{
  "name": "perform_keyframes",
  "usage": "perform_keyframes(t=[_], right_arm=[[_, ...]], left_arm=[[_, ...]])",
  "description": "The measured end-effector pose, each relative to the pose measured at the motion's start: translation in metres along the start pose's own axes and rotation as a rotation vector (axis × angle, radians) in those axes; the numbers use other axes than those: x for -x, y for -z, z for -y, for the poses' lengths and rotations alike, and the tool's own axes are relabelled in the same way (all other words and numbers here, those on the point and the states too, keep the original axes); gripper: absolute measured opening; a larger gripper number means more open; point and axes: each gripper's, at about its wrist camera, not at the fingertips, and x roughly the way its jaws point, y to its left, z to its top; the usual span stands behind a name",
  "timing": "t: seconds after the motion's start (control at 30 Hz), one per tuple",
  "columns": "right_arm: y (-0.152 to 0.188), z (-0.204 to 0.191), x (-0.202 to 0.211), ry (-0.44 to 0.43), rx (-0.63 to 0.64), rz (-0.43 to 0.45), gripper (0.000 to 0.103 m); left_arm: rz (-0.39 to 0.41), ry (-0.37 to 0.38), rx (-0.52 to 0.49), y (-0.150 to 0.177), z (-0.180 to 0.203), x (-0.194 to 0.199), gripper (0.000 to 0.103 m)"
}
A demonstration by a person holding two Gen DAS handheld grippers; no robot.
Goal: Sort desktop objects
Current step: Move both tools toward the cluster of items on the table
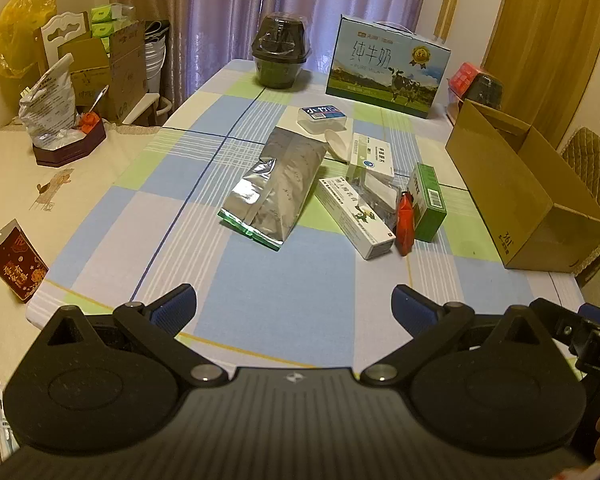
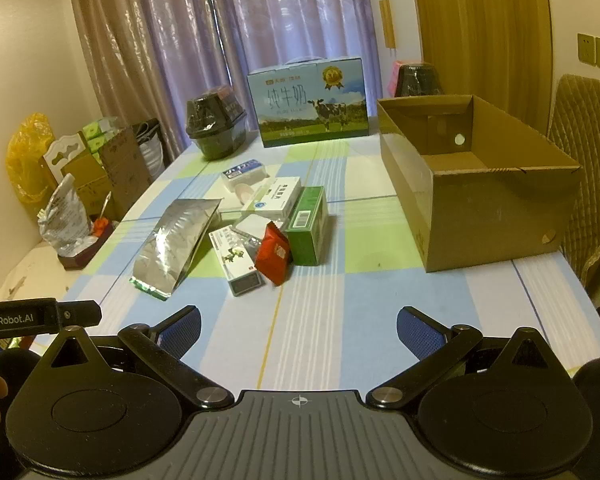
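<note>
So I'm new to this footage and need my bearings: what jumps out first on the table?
A heap of small packages sits mid-table: a silver foil bag, a red packet and a green box among white cartons. To its right stands an open cardboard box, apparently empty. At the far edge a blue milk carton stands before the curtain; both grippers, left and right, are open, holding nothing.

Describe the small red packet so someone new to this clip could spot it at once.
Start at the open cardboard box on the table's right side, then look left to the pile of small items mid-table. The red packet leans at the pile's near edge, between the green box and a long white box; nothing else there is red.
</note>
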Motion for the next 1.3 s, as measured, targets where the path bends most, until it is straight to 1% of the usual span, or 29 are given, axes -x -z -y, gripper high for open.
perform_keyframes(t=[0.8,1.3], right_arm=[[0.007,0.001,-0.007,0.003,-0.006,-0.017,0.101],[0.000,0.000,-0.017,0.016,0.037,0.027,0.101]], left_arm=[[-0.015,-0.001,0.007,0.002,-0.004,-0.004,0.102],[-0.018,-0.001,-0.008,-0.003,-0.007,-0.008,0.102]])
